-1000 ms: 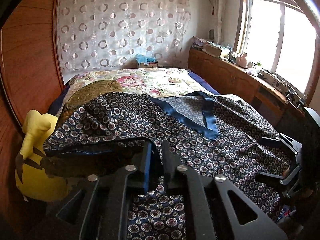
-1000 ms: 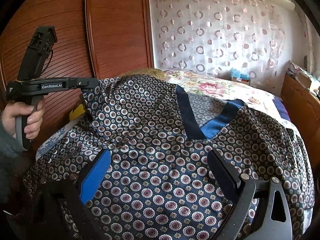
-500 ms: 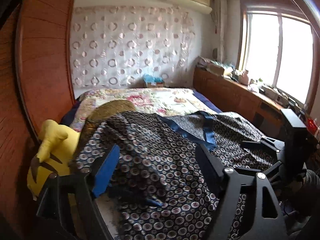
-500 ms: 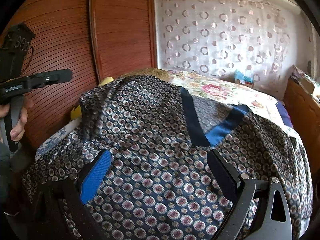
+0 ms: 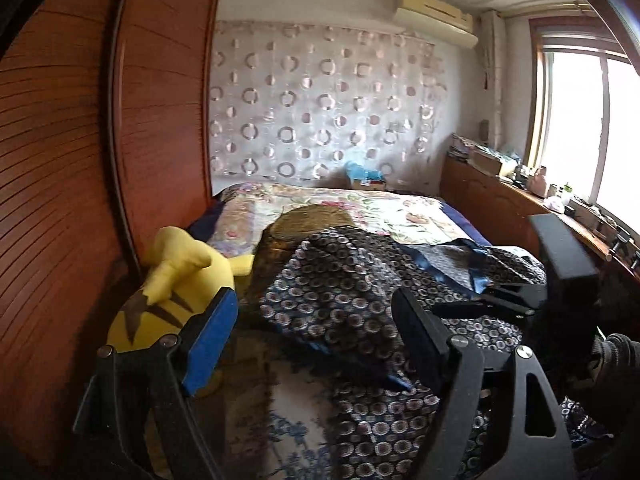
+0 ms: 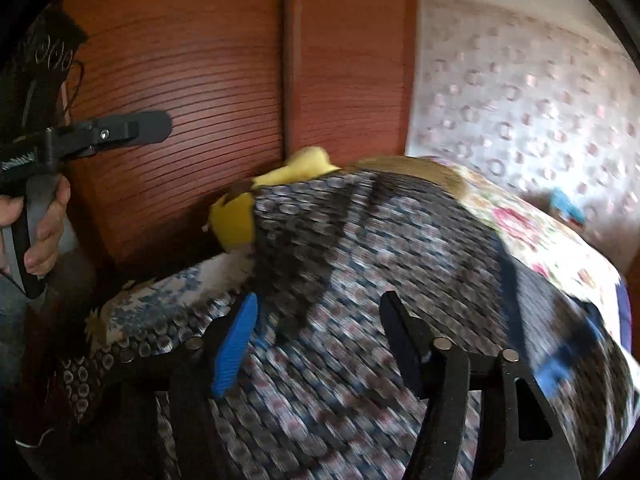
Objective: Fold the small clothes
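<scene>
Patterned garment (image 5: 360, 304) lying spread over bed (image 5: 360, 208), one side flopped inward, edge lying against yellow plush toy (image 5: 176, 280) by wardrobe (image 5: 60, 160). Left gripper (image 5: 312, 344) standing open, holding nothing, cloth beyond fingertips. Right gripper (image 6: 320, 340) closing its jaws over blurred garment, pads not yet pinching cloth. Risks: closing jaws catching floral bedspread along with slippery fabric; loose fold sliding apart; plush toy getting dragged with edge.

Both grippers are black frames with silver screw heads; the left gripper (image 5: 314, 322) has one blue pad and one dark, as does the right gripper (image 6: 320, 330) — white lettering marks the left's body; a grey sleeve (image 6: 10, 304) shows.
</scene>
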`<action>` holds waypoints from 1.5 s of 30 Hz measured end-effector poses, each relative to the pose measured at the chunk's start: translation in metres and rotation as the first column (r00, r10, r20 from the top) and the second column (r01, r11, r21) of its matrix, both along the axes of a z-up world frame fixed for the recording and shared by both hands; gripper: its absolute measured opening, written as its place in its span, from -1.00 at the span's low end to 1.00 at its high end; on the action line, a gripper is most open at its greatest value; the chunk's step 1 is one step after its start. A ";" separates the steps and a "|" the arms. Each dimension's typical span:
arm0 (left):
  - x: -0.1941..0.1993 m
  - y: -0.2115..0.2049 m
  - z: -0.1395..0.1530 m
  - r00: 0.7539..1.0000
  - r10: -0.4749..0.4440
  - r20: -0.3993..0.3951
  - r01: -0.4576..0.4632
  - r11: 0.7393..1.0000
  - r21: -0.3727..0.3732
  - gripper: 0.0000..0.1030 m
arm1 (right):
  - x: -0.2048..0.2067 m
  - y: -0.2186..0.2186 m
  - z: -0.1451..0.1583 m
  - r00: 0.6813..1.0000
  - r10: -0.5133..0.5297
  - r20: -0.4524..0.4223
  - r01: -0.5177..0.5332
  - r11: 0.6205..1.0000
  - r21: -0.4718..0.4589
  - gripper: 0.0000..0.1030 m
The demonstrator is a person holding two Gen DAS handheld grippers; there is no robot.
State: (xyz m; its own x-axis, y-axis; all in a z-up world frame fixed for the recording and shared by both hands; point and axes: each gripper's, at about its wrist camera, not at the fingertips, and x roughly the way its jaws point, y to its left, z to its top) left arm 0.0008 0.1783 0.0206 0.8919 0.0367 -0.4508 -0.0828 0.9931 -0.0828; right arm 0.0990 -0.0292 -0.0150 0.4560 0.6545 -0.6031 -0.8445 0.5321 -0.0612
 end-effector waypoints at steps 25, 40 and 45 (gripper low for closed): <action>-0.003 0.008 -0.026 0.999 0.021 -0.036 -0.021 1.000 -0.004 0.55 | 0.062 0.069 -0.012 0.995 -0.076 0.068 0.083 0.991 -0.102 -0.97; 0.010 -0.011 -0.041 0.996 -0.025 -0.080 0.025 1.000 -0.006 0.55 | 0.086 0.014 0.001 0.966 -0.260 -0.016 0.260 0.965 0.017 -0.29; 0.010 -0.013 -0.043 0.996 -0.028 -0.089 0.028 1.000 -0.009 0.55 | 0.063 0.031 0.003 0.992 -0.118 -0.032 0.119 0.992 0.034 -0.07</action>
